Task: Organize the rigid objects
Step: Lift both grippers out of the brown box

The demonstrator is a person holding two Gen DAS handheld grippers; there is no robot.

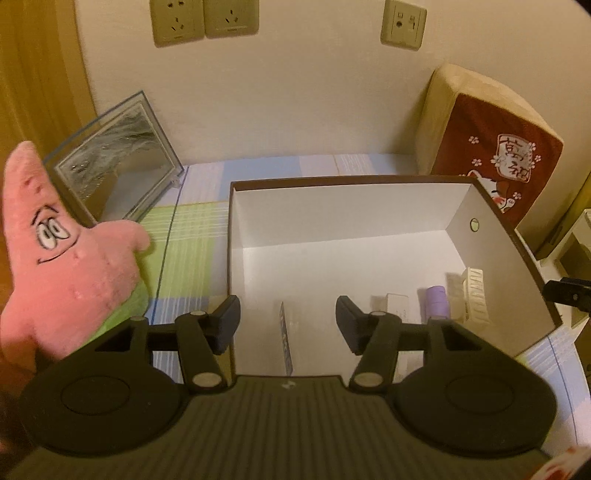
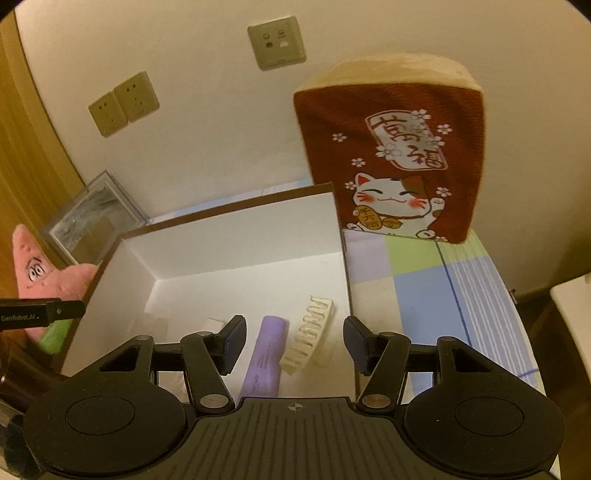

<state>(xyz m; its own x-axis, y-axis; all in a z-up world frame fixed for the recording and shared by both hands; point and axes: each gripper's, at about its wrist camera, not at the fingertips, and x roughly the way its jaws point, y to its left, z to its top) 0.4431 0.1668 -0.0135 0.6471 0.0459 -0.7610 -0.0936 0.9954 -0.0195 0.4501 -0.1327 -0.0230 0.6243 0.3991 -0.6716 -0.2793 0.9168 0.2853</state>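
Observation:
An open box, white inside with a brown rim [image 1: 332, 179] [image 2: 236, 201], stands on the checked cloth. On its floor lie a purple tube [image 2: 266, 354] [image 1: 437, 302], a cream claw hair clip [image 2: 308, 336] [image 1: 474, 295] and a small white carton [image 1: 397, 302] [image 2: 214, 325]. A thin blue card [image 1: 286, 339] stands on edge near the front wall. My left gripper [image 1: 288, 325] hovers open over the box's near left part, above the card, holding nothing. My right gripper [image 2: 295, 343] is open above the tube and clip, touching neither.
A pink star plush [image 1: 62, 258] [image 2: 40, 273] lies left of the box, with a glass picture frame [image 1: 114, 162] leaning on the wall behind it. A red lucky-cat cushion [image 2: 391, 155] [image 1: 495, 162] stands at the back right. Wall sockets [image 1: 203, 18] are above.

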